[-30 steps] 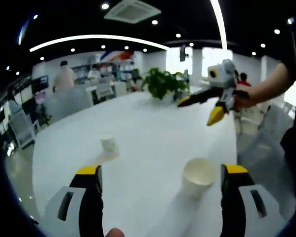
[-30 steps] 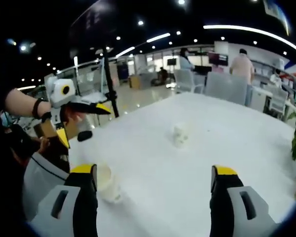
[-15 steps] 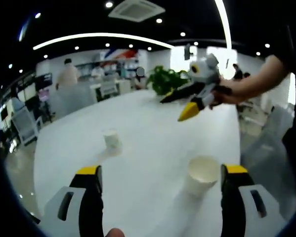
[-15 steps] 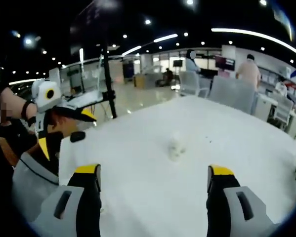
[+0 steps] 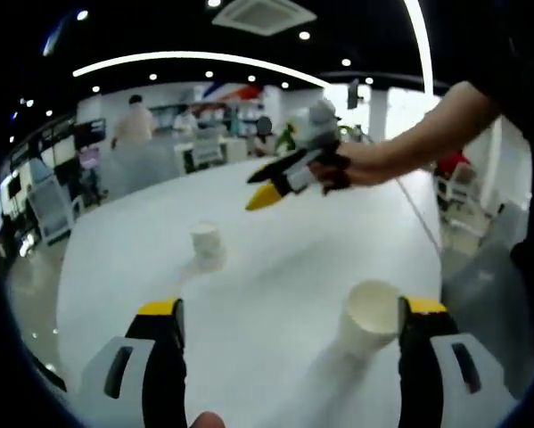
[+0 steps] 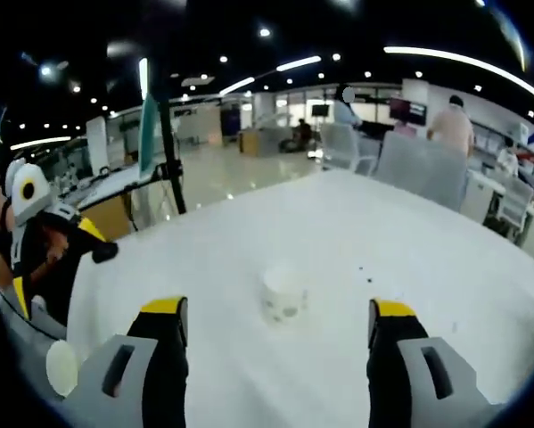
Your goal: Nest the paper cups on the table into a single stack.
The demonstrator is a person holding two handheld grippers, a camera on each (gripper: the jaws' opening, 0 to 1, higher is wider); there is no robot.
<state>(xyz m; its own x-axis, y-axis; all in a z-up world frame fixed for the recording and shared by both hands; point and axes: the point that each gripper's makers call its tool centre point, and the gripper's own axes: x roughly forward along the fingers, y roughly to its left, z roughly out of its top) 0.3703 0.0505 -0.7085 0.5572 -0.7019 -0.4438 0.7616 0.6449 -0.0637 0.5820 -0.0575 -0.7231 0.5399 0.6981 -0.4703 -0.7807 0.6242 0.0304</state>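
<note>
Two cups stand upright and apart on the white tabletop (image 5: 275, 276): the near cup (image 5: 370, 317) just inside my left hand-held gripper (image 5: 289, 323), the far cup (image 6: 283, 292) ahead of my right hand-held gripper (image 6: 271, 323). Both grippers' jaws are spread wide, holding nothing.

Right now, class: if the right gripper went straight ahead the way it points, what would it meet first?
Probably the far paper cup, which stands upright on the white table between the right gripper's open jaws and just ahead of them. Depth is hard to judge through the fisheye.
</note>
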